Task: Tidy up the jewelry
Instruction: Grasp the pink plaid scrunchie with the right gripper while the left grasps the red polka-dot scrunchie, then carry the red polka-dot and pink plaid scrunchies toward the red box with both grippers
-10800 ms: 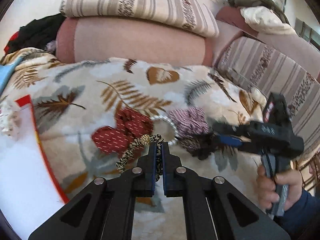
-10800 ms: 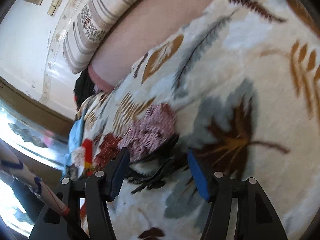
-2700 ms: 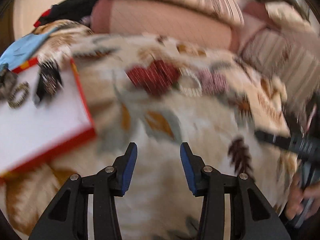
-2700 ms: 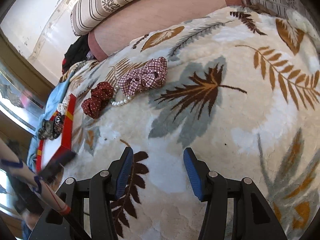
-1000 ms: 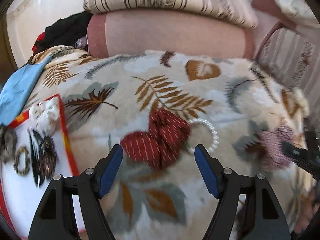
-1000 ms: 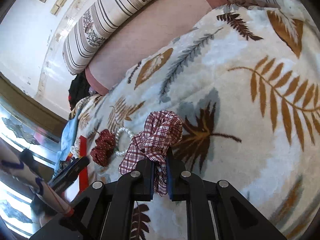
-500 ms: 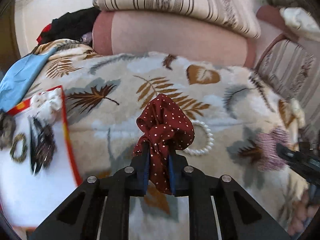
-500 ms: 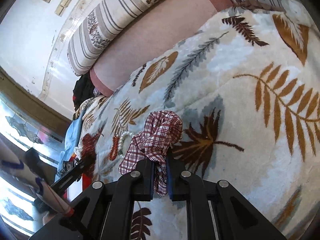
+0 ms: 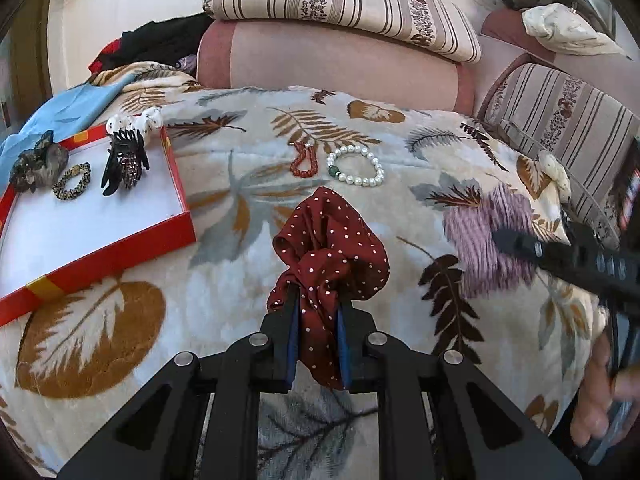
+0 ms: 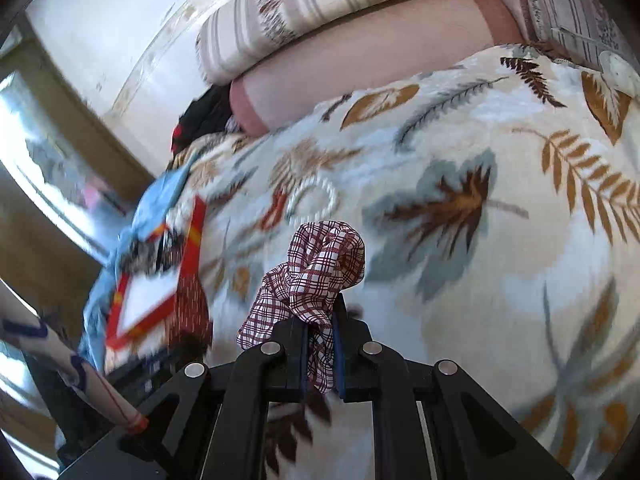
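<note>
My left gripper [image 9: 318,312] is shut on a dark red polka-dot scrunchie [image 9: 330,248] and holds it above the leaf-print blanket. My right gripper [image 10: 320,328] is shut on a red-and-white plaid scrunchie [image 10: 320,268], also lifted; it shows blurred at the right of the left wrist view [image 9: 488,240]. A red-rimmed white tray [image 9: 120,248] at the left holds a black claw clip [image 9: 124,162], a leopard hair tie [image 9: 72,180], a dark scrunchie [image 9: 36,164] and a white scrunchie [image 9: 138,120]. A pearl bracelet [image 9: 356,166] and a red bead bracelet [image 9: 305,162] lie on the blanket beyond.
The blanket [image 9: 280,128] covers a sofa seat with striped cushions [image 9: 340,4] and a pink bolster [image 9: 328,60] behind. A blue cloth [image 9: 68,108] lies past the tray. The tray also shows at the left of the right wrist view [image 10: 160,292].
Both grippers shut on their scrunchies within the last second and lifted them. The left one has pulled back, uncovering the red bead bracelet. The right one has swung towards the tray.
</note>
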Demonstrator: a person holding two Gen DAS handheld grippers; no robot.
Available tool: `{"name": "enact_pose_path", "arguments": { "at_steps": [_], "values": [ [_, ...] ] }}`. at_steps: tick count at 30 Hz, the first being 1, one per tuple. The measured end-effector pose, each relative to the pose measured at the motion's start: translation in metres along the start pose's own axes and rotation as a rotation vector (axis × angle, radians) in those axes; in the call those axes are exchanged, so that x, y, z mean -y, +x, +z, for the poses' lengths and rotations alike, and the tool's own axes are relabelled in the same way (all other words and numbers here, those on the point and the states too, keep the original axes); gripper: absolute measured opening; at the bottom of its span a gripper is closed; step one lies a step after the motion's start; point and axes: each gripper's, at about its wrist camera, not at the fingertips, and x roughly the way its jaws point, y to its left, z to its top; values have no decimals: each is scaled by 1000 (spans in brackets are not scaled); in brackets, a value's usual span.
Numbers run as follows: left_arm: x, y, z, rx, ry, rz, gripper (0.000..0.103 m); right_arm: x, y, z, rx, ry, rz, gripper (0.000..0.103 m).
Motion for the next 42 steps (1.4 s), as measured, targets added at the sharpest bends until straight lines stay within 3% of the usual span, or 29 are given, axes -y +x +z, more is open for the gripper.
{"name": "enact_pose_path", "arguments": {
  "at_steps": [6,15,36,42],
  "values": [
    [3,11,-8,-6,41,-1,16,3,3,-25,-39,-14,-50,11],
    [-3,5,-4,10,21,-28,16,5,12,-29,-30,-17,-89,11],
    [0,1,-3,24,21,-61,17,6,-27,-29,23,24,-129,11],
    [2,-2,-2,40,28,-74,17,-3,-34,-31,31,-19,-154,12]
  ]
}}
